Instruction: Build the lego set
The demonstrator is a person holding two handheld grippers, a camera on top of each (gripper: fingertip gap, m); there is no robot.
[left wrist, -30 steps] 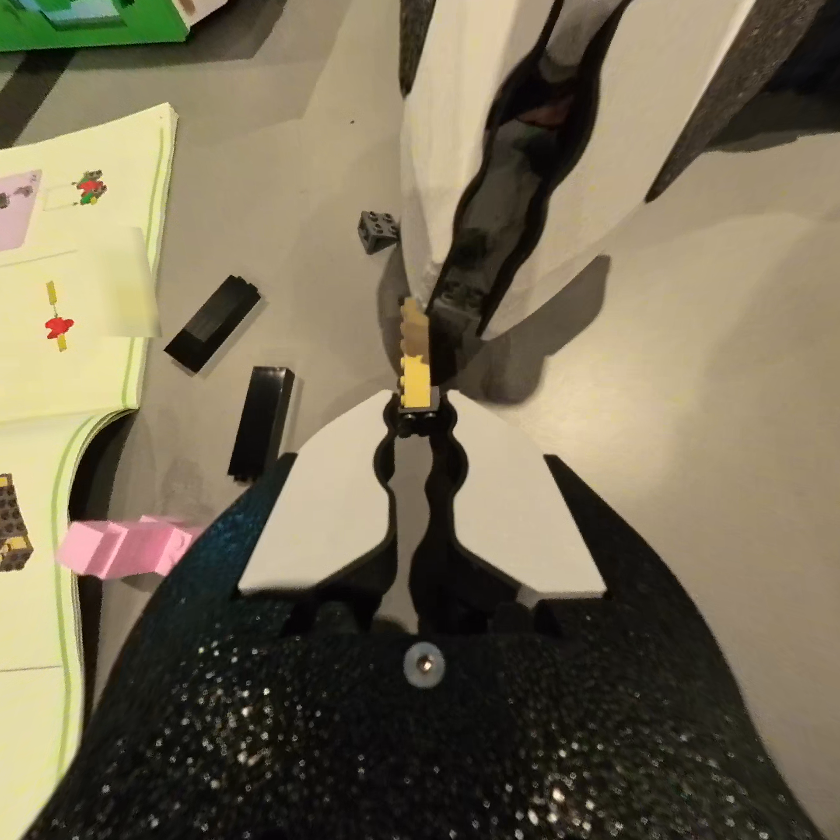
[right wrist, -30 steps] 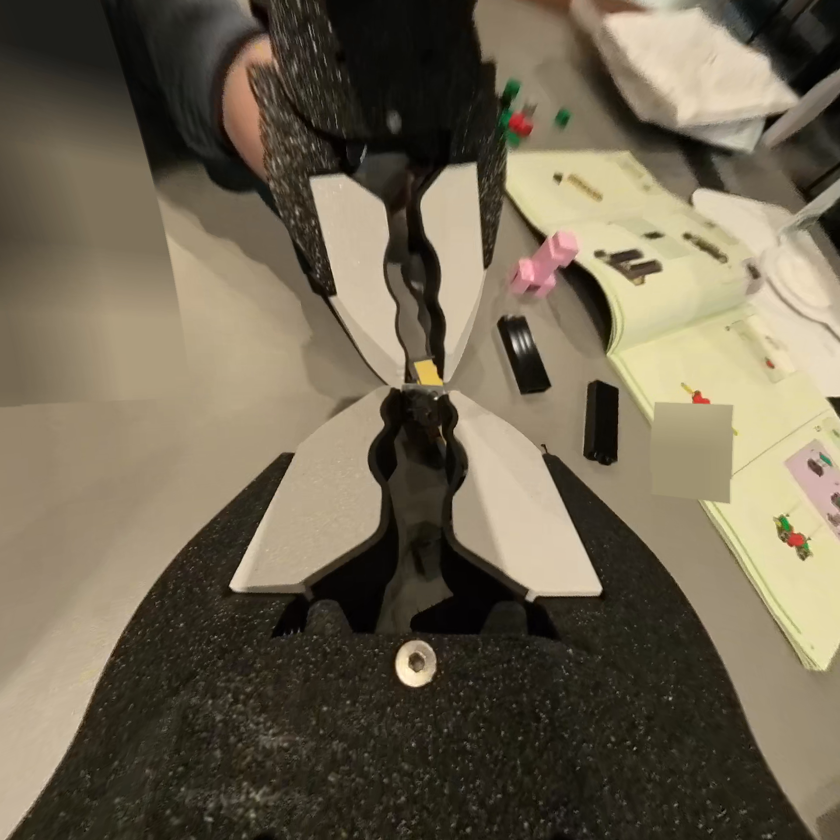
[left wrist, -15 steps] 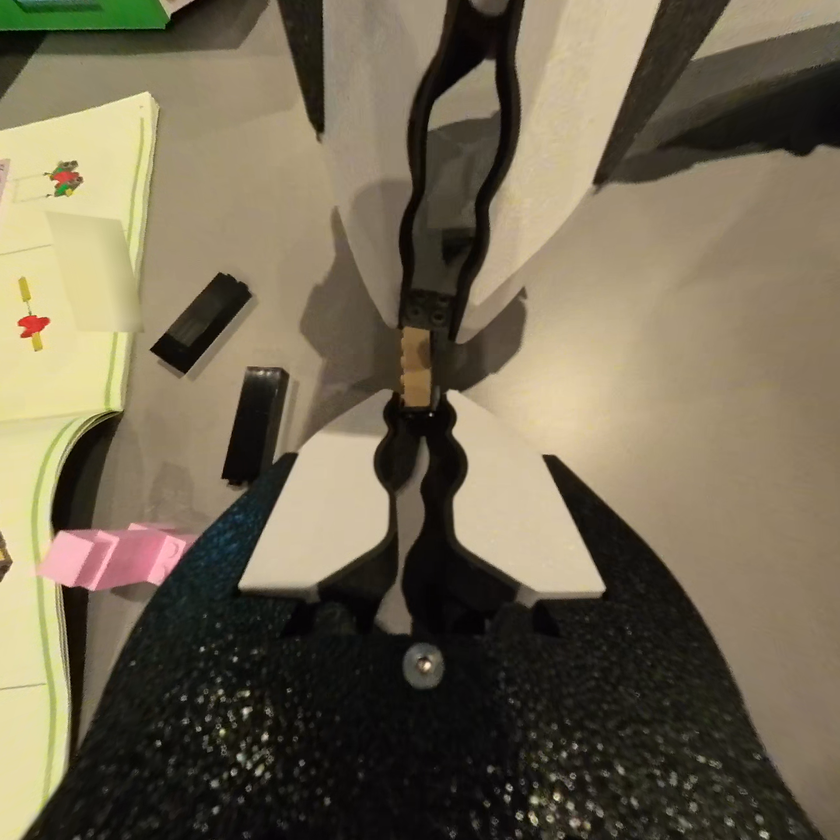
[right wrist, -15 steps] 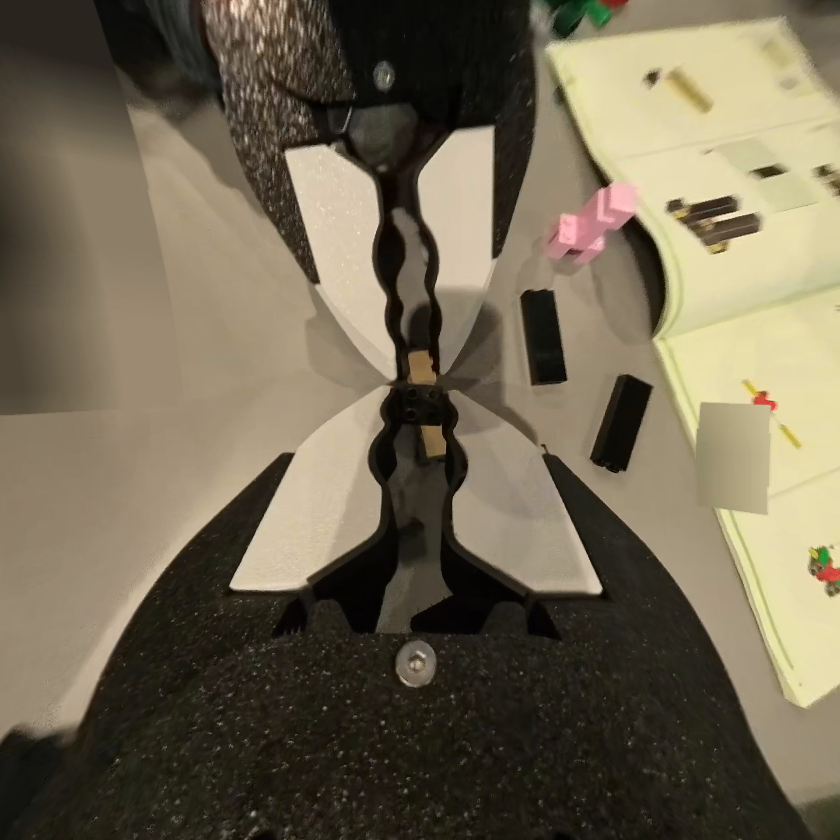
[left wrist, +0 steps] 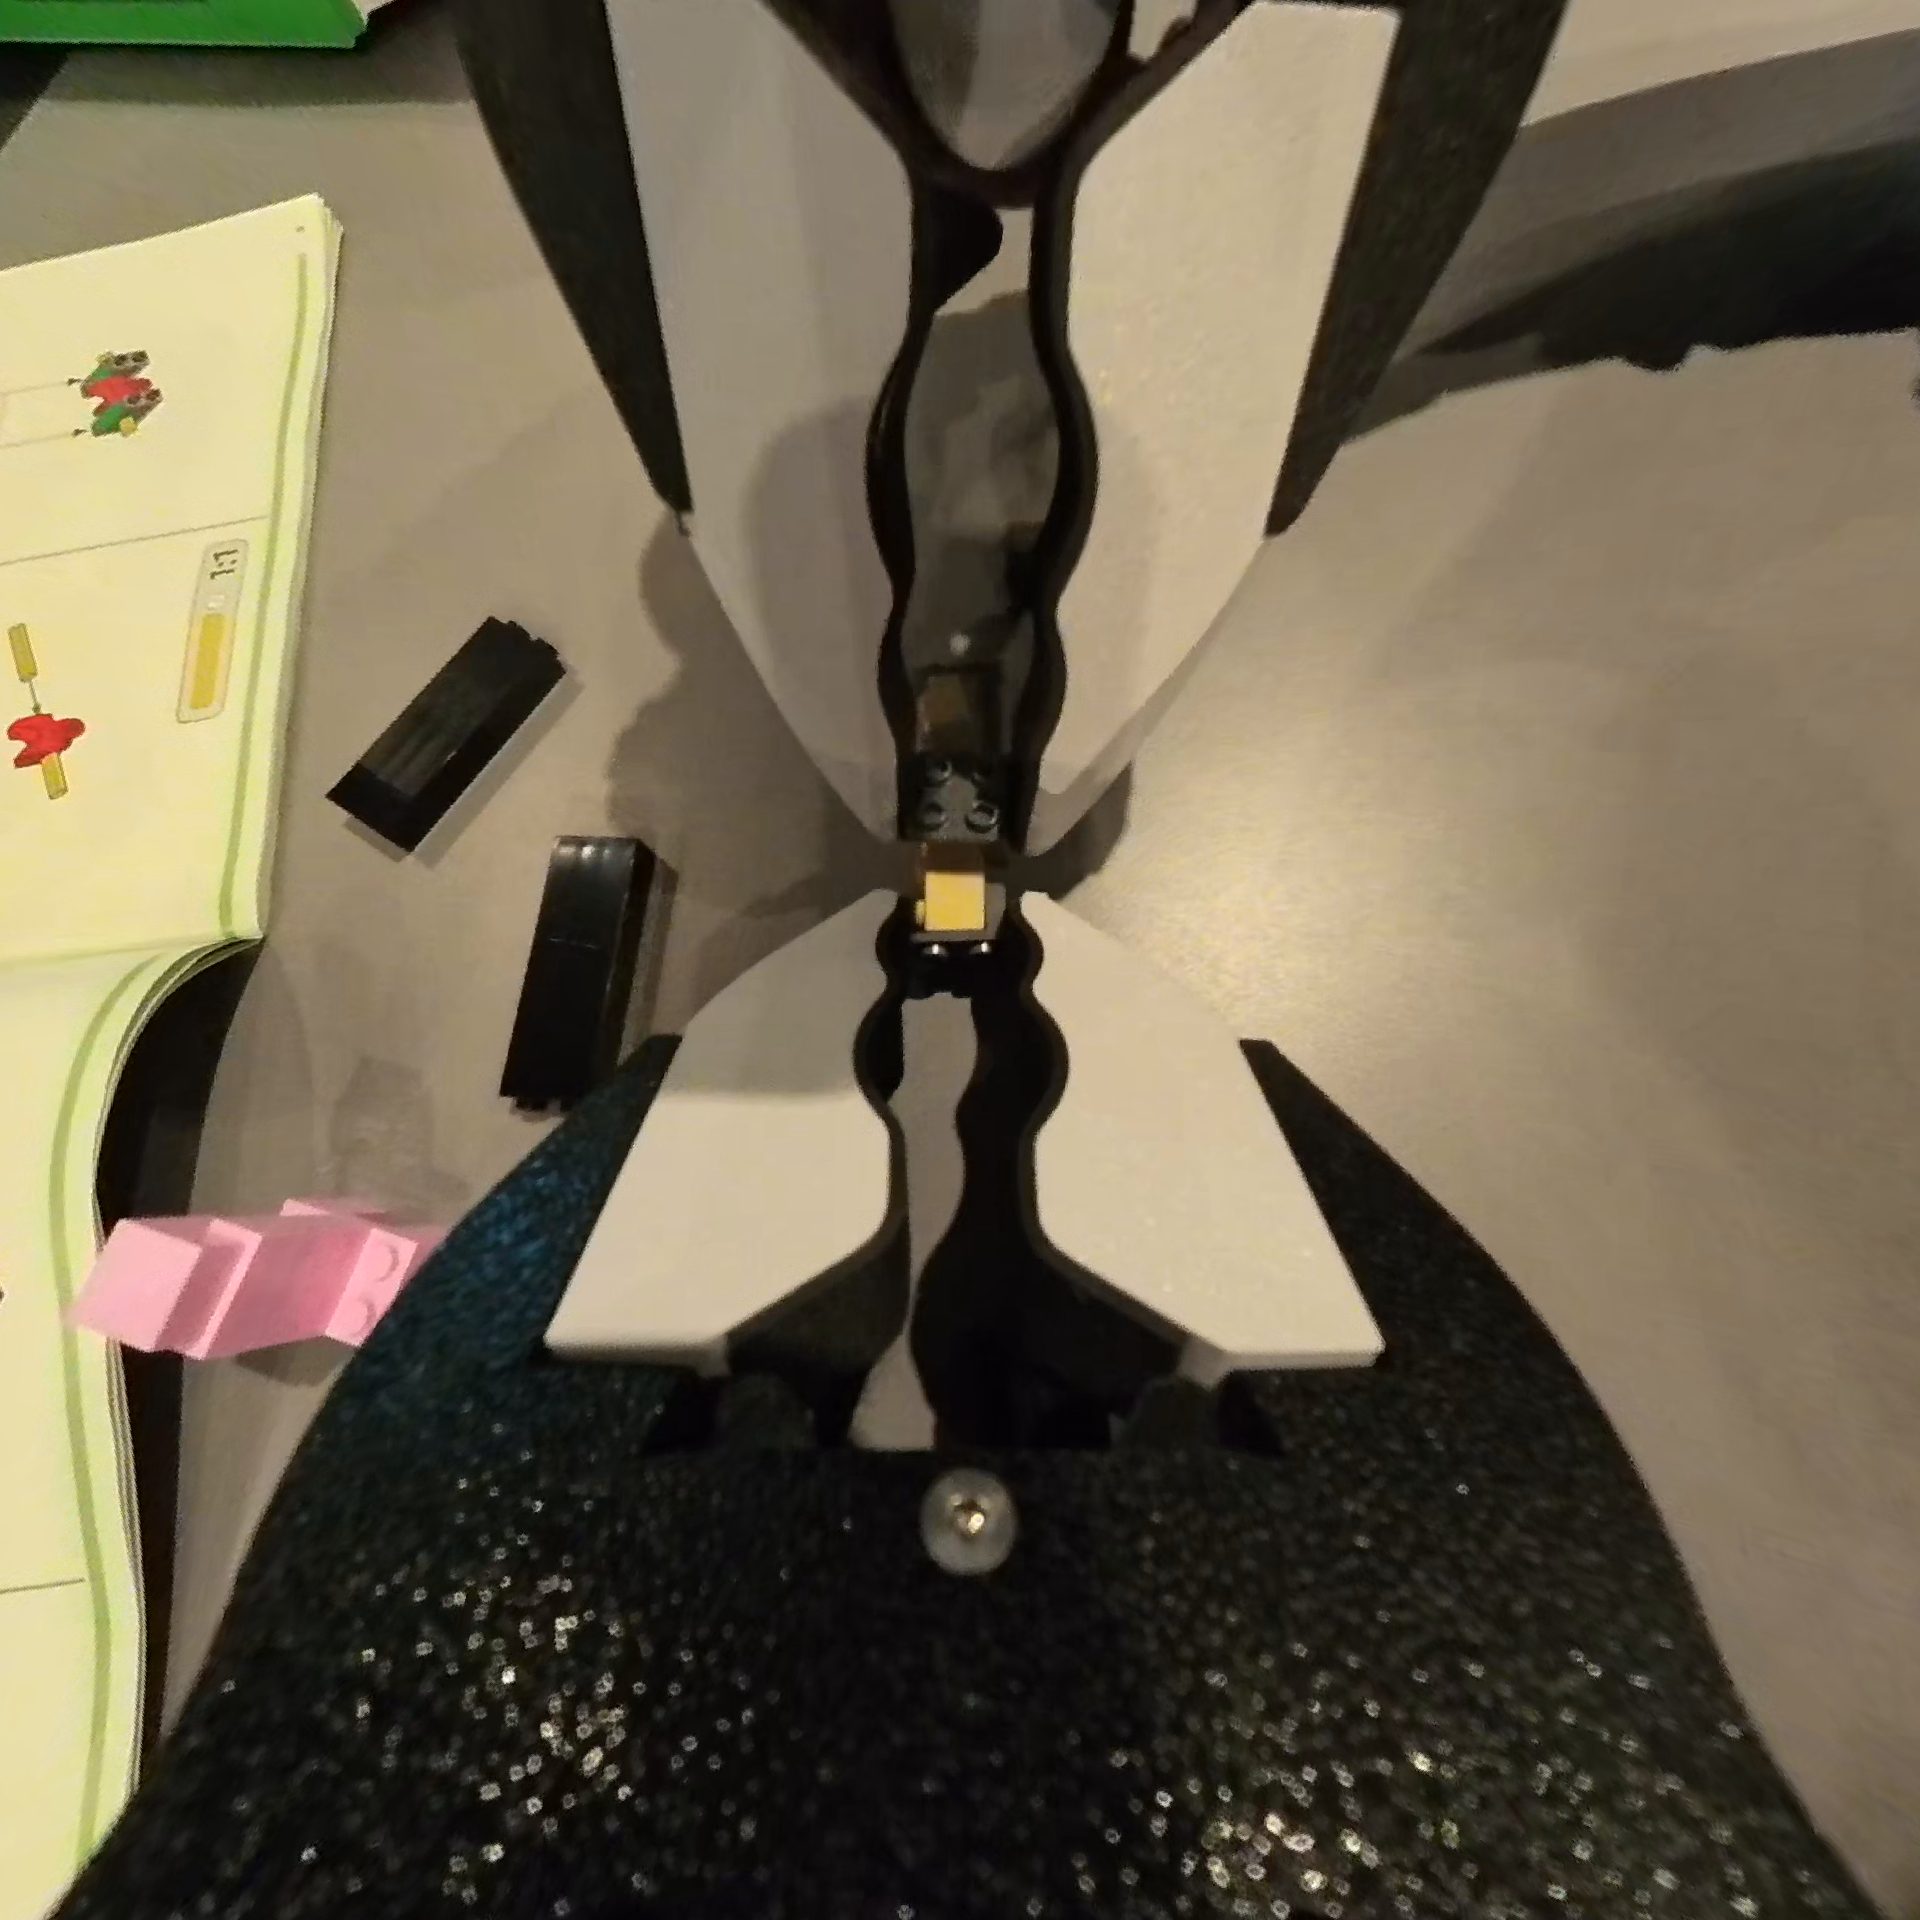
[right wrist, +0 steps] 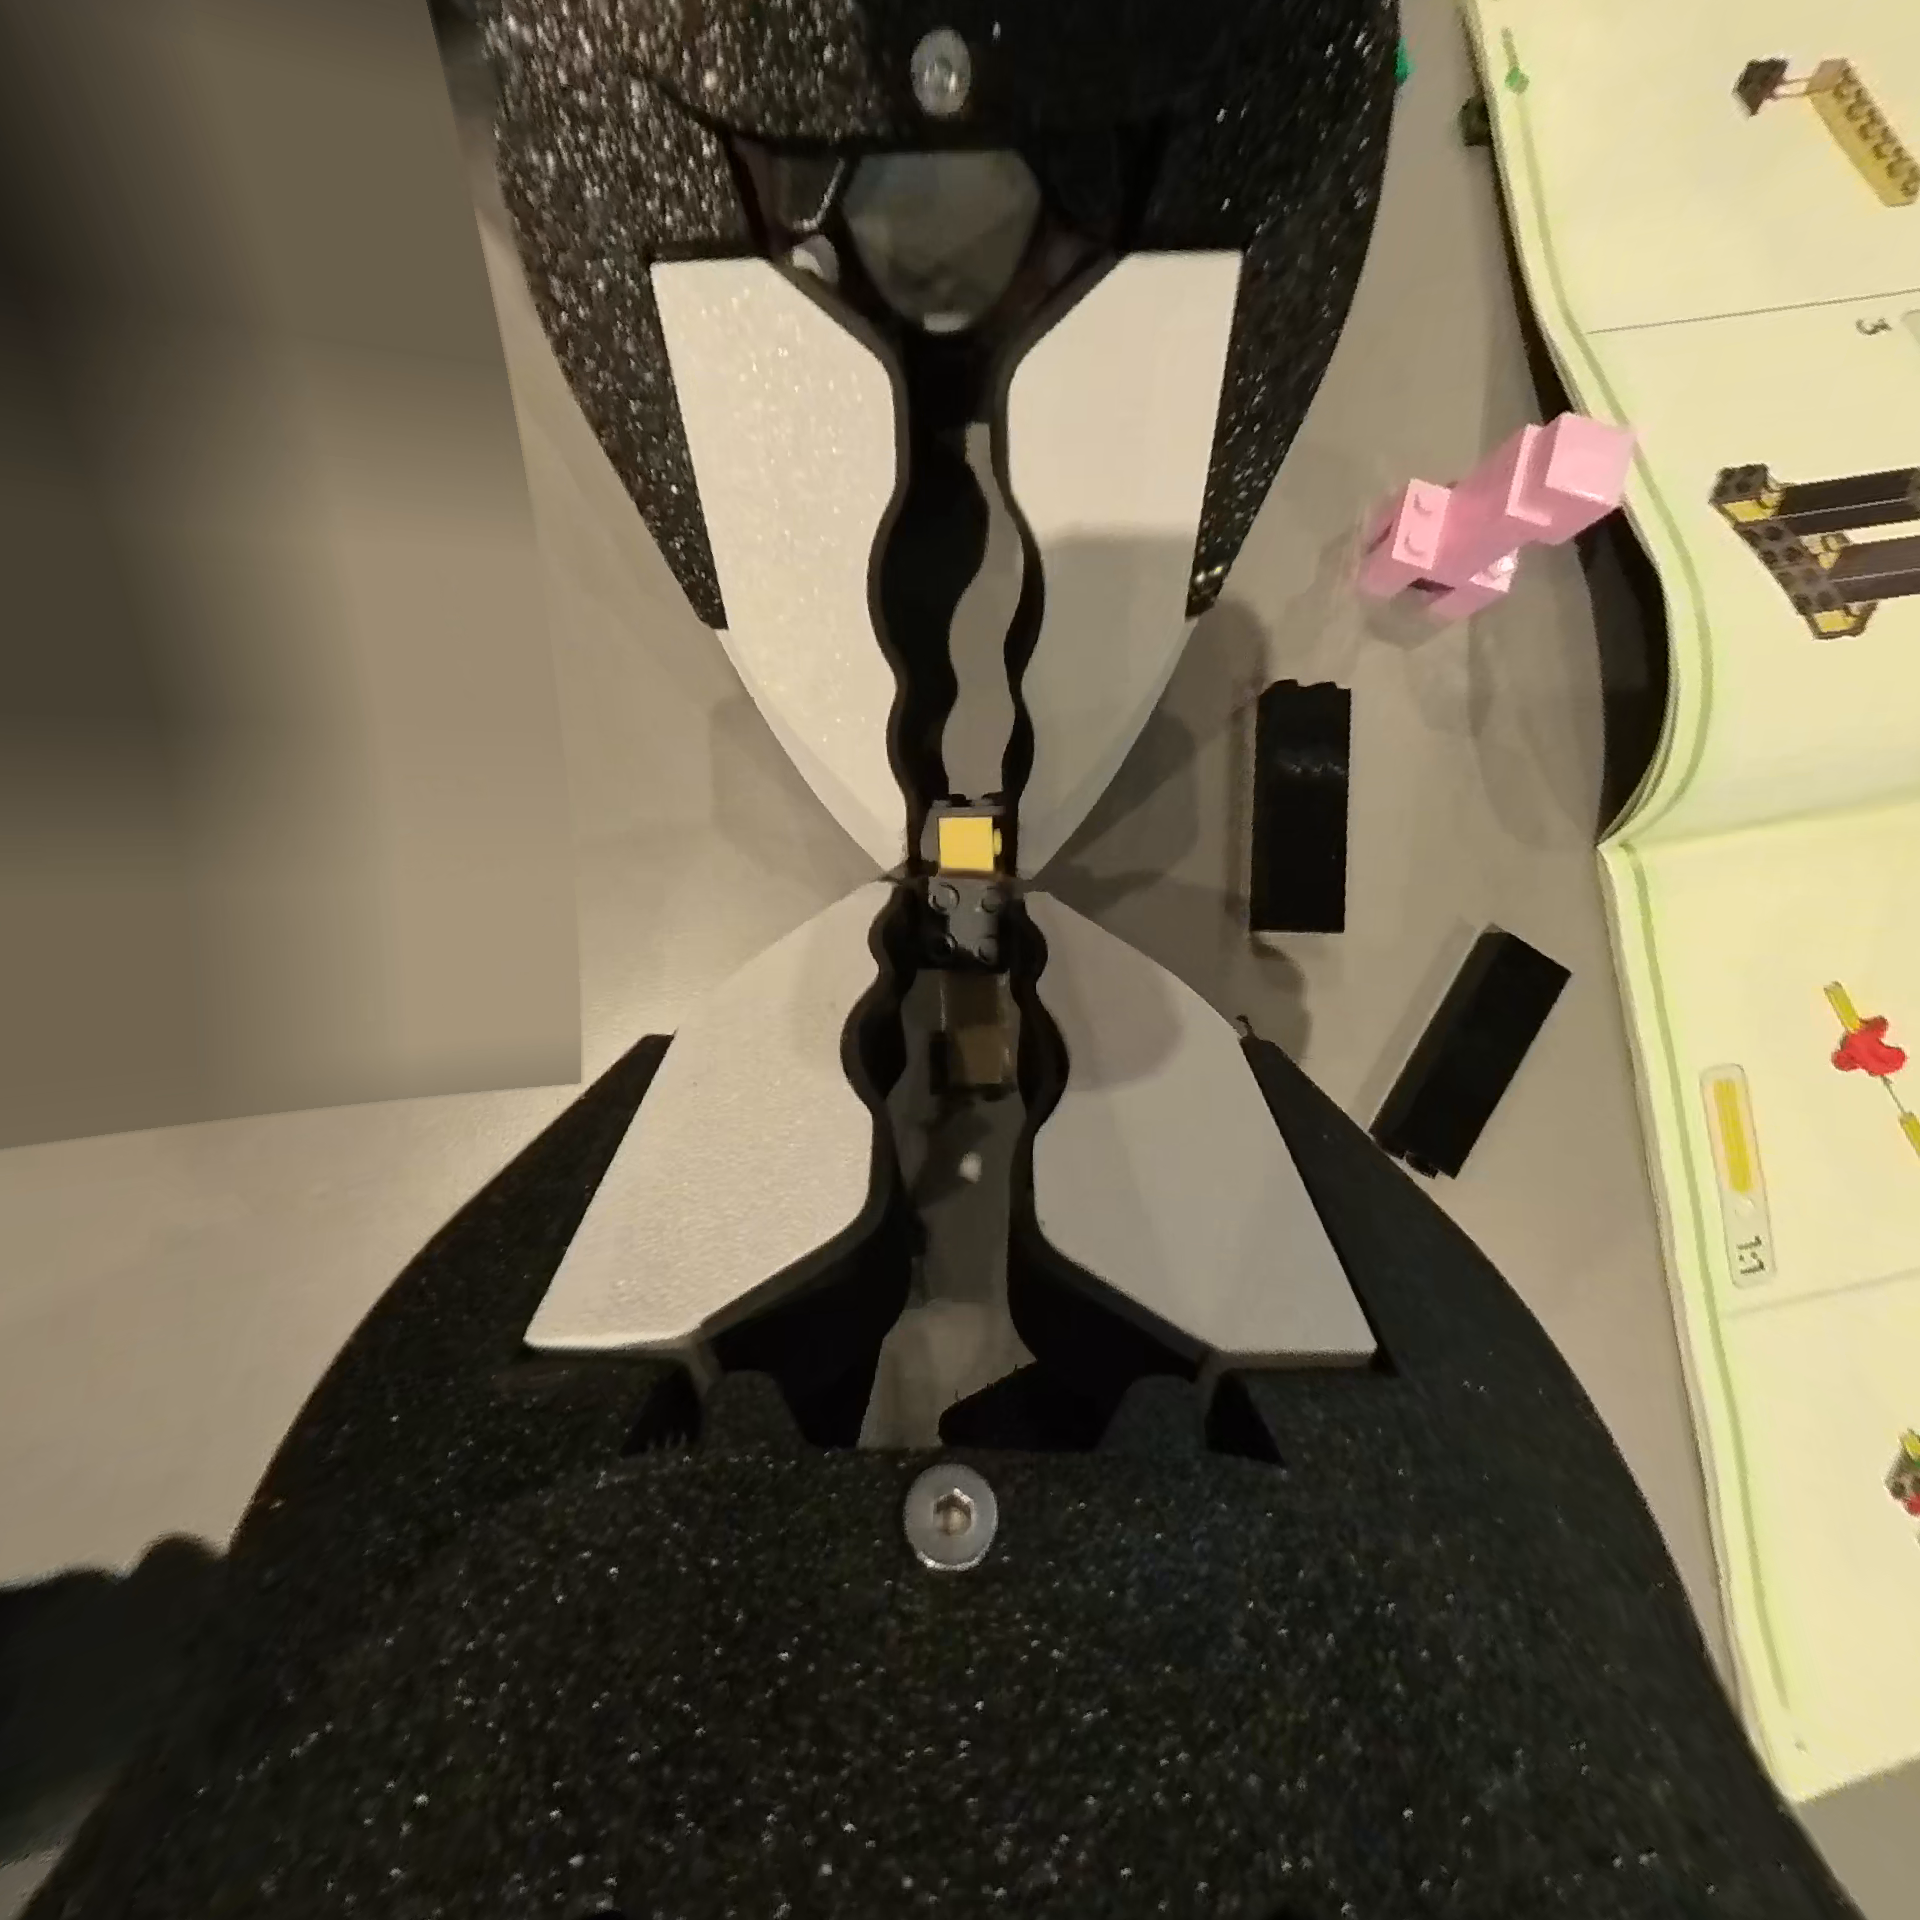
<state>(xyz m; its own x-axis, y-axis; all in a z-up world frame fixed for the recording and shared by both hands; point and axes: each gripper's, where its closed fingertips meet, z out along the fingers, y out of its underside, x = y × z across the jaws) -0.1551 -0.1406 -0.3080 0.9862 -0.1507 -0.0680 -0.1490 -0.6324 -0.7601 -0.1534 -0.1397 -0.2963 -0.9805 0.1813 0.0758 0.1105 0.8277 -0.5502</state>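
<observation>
Left wrist view: manual [left wrist: 156, 644] is running off the left edge; only part of its pages is showing. Green box [left wrist: 187, 16] is being cut by the top edge. Pink piece [left wrist: 239, 1294] is lying partly behind the left gripper [left wrist: 954, 940] body. Tan piece [left wrist: 954, 902] is showing one end only; the rest is sitting hidden btwn the fingertips. Right wrist view: dark studded brick [right wrist: 966, 914] is being partly covered by the right gripper [right wrist: 961, 904] fingertips. Small green bits [right wrist: 1405, 71] at the top edge are staying too small to tell.
</observation>
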